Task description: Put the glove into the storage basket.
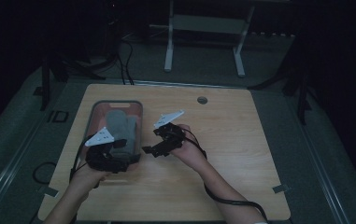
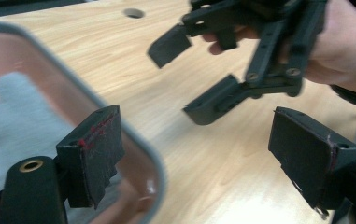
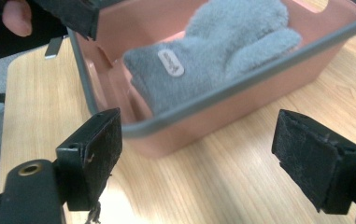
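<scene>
Wooden table bearing a pink bin with grey rim, a grey fleece mitten lying inside; left gripper (jaws spread, straddling the near rim) and right gripper (jaws spread, empty, just beside it) risk colliding or tipping the bin.

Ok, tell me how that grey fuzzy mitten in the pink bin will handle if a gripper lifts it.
The grey mitten looks like soft fleece, so it would probably droop from the gripper. It likely weighs little. Its fuzzy surface should grip well, though it lies against the pink bin wall, which may crowd the gripper.
</scene>
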{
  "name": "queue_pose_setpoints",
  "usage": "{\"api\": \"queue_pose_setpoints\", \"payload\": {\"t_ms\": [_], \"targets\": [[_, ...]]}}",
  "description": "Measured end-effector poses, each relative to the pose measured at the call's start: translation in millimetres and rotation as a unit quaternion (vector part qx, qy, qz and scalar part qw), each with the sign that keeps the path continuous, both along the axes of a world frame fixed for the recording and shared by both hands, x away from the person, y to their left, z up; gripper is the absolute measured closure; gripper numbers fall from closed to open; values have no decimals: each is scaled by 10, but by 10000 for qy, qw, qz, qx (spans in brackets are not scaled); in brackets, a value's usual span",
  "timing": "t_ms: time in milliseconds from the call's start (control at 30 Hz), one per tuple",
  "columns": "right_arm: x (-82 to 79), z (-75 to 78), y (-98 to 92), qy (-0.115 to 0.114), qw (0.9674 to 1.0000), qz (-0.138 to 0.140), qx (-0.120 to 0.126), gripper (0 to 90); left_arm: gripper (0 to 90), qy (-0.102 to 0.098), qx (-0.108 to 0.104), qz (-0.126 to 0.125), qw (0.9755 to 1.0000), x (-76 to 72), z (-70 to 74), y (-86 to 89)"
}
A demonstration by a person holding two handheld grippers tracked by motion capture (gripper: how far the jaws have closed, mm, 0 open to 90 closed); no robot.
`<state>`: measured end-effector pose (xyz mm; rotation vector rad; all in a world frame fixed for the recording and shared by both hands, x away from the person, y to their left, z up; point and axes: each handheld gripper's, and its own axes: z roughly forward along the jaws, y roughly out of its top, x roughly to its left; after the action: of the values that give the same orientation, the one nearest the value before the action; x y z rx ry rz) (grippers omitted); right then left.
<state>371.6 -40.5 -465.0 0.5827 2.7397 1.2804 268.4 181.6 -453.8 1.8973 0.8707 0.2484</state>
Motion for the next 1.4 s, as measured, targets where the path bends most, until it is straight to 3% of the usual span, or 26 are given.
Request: {"api": "queue_pose_setpoints", "payload": {"t_ms": [433, 600, 700, 900, 1067, 1233, 1400], "targets": [[-157, -171, -376, -39, 10000, -7, -68, 164, 183, 27, -21, -647, 9979, -82, -166, -400], [-194, -284, -502, -20, 9999, -35, -124, 163, 183, 158, 38, -875, 9960, -85, -297, -573], [-201, -351, -574, -36, 9998, -35, -207, 163, 182, 121, 143, -954, 9953, -77, -382, -656], [-235, -510, -768, -34, 9996, 64, -262, 163, 173, 288, 302, -1222, 9916, -77, -584, -836], [-256, -658, -918, -9, 9994, 62, -342, 163, 173, 386, 299, -1289, 9905, -39, -714, -900], [-305, -800, -1100, -92, 9996, 26, -264, 166, 173, 375, 237, -1430, 9887, -33, -799, -957], [-340, -870, -1266, -63, 9996, -16, -269, 165, 173, 381, 162, -1709, 9844, -39, -844, -1049]]}}
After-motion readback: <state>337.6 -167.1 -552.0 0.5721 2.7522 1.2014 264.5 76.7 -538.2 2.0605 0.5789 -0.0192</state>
